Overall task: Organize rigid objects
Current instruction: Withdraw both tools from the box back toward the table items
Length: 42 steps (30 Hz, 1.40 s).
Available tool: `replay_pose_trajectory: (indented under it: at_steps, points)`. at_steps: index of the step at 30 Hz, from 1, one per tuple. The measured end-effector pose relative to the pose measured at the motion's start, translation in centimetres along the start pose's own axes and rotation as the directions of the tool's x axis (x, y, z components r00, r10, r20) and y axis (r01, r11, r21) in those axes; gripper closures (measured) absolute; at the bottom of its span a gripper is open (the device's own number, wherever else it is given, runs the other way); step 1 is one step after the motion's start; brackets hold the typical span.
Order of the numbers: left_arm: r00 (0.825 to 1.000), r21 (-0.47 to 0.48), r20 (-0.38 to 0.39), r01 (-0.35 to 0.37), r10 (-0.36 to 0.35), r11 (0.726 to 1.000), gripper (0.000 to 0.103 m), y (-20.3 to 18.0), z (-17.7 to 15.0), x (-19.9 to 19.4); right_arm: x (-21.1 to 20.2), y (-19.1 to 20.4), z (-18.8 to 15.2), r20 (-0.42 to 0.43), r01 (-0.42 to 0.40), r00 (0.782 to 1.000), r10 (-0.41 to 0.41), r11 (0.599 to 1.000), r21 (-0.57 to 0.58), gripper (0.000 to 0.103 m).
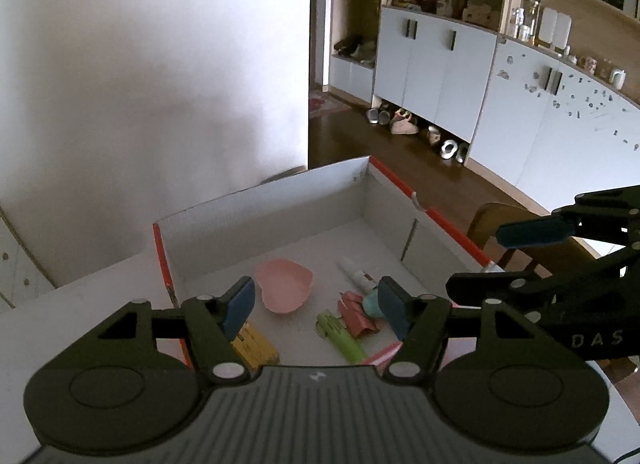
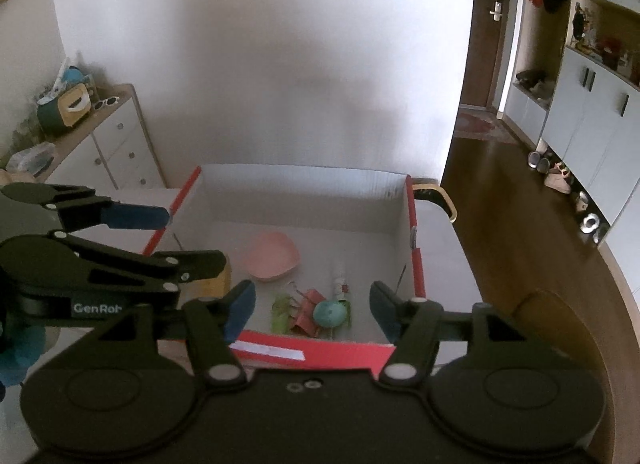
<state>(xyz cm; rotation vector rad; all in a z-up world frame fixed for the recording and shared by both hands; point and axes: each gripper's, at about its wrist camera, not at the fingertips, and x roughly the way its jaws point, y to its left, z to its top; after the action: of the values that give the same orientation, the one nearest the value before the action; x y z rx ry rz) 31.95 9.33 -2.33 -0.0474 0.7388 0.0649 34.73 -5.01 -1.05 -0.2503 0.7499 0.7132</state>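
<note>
A white cardboard box with red edges [image 1: 280, 200] [image 2: 312, 192] stands on the table. Inside lie a pink heart-shaped dish [image 1: 285, 284] [image 2: 272, 256], a green tube [image 1: 340, 334] [image 2: 282, 310], a pink folded wrapper [image 1: 356, 314] [image 2: 308, 314], a teal round object [image 1: 371, 302] [image 2: 330, 314], a white tube [image 1: 356, 274] [image 2: 340, 284] and a yellow box [image 1: 254, 346]. My left gripper [image 1: 316, 306] is open and empty above the box's near side. My right gripper [image 2: 312, 306] is open and empty over the box's front edge.
The box sits on a light table [image 1: 80, 304]. A wooden chair [image 1: 492, 220] [image 2: 436, 192] stands beyond the table. A white dresser [image 2: 116, 144] is at the left wall. Cabinets [image 1: 440, 72] and shoes [image 1: 404, 124] line the far side of the room.
</note>
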Motion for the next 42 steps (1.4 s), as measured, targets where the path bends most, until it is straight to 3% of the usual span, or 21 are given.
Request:
replay_pose_trajectory:
  at_steps: [7, 28, 42]
  points:
    - [1.0, 0.003, 0.018, 0.024, -0.024, 1.0, 0.029, 0.0, -0.9, -2.5, -2.5, 0.9, -0.8, 0.025, -0.004, 1.0, 0.004, 1.0, 0.014, 0.032]
    - [0.992, 0.026, 0.057, 0.113, -0.115, 0.993, 0.022, -0.5, -5.8, -9.6, -9.7, 4.3, -5.1, 0.077, -0.027, 0.997, 0.025, 0.999, 0.023, 0.003]
    - [0.985, 0.06, 0.065, 0.159, -0.162, 0.985, 0.022, -2.4, -10.5, -13.0, -12.0, 5.0, -10.3, 0.063, -0.023, 0.998, 0.019, 0.998, 0.066, 0.002]
